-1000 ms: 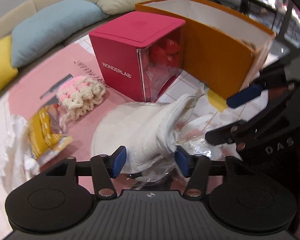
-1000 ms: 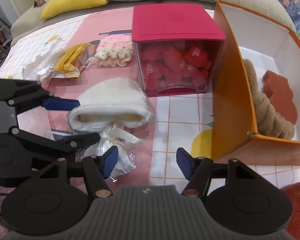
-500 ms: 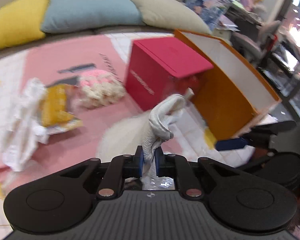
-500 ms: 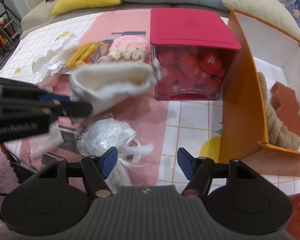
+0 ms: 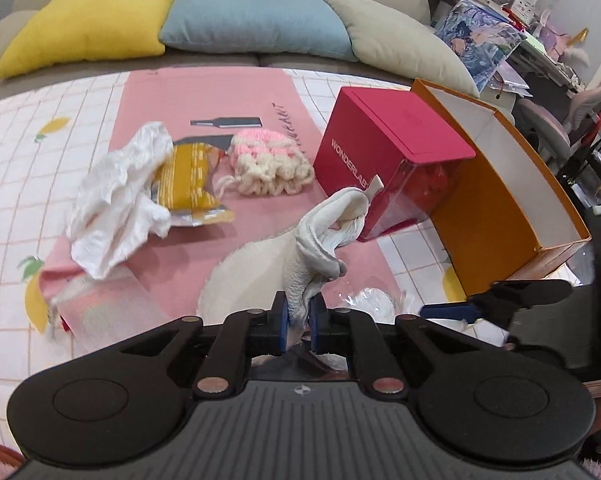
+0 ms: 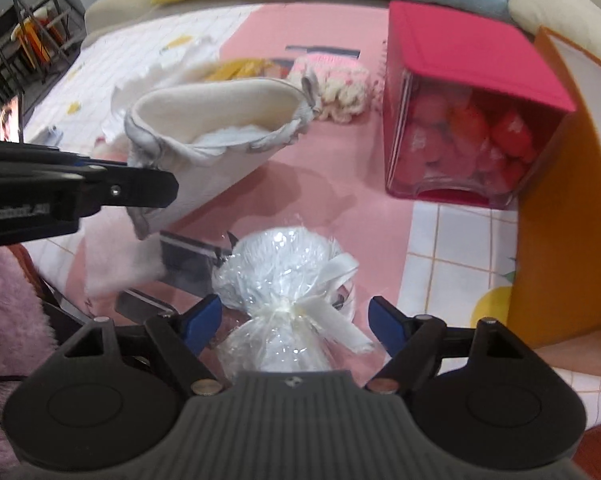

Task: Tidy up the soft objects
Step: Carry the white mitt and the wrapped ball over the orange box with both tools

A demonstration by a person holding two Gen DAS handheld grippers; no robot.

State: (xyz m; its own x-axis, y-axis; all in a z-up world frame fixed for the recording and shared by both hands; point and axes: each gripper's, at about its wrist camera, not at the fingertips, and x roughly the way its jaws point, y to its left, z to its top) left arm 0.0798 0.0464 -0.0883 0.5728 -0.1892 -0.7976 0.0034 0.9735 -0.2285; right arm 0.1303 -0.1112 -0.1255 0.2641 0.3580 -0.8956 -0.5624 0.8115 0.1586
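The left hand-held gripper pinches the white cloth, lifting it clear of the bundle. The right hand-held gripper, jaws just widened, straddles that bundle without touching, probably to grasp it.

- We see our left gripper: black linkage arms, blue pads, silver rivets, ribbed grey housing with two round black discs.
- Our right gripper matches it; a small round emblem marks its housing.

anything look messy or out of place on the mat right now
A crumpled white cloth lies heaped over a yellow packet at the mat's left, unsorted. The left gripper holds the white fabric pouch tilted, its mouth gaping. The orange box looks upright and undamaged.
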